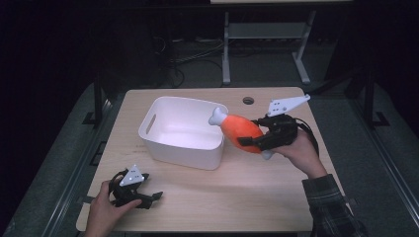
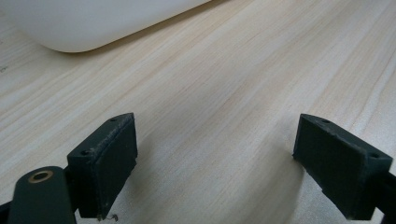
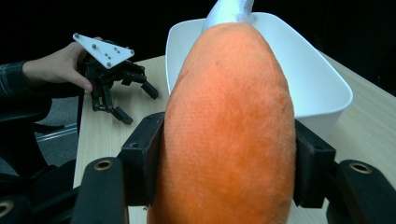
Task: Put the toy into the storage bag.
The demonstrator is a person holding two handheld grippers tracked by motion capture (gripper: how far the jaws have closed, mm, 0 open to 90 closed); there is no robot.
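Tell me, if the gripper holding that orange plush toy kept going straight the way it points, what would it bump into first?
Most likely the white bin. The right gripper is clamped on the orange plush drumstick, whose white tip points toward the bin's opening, so the toy would probably reach the bin first. Depth is hard to judge, though.

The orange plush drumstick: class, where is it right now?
In the high view, the orange plush drumstick is clamped in the right gripper, beside the white bin's right rim.

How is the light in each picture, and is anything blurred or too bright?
High view: the table is lit and the room behind is dark; the white bin glares a little inside. Left gripper view: sharp wood grain, with soft shadows beside the jaws. Right gripper view: the orange plush toy is close and slightly soft; the background is black.
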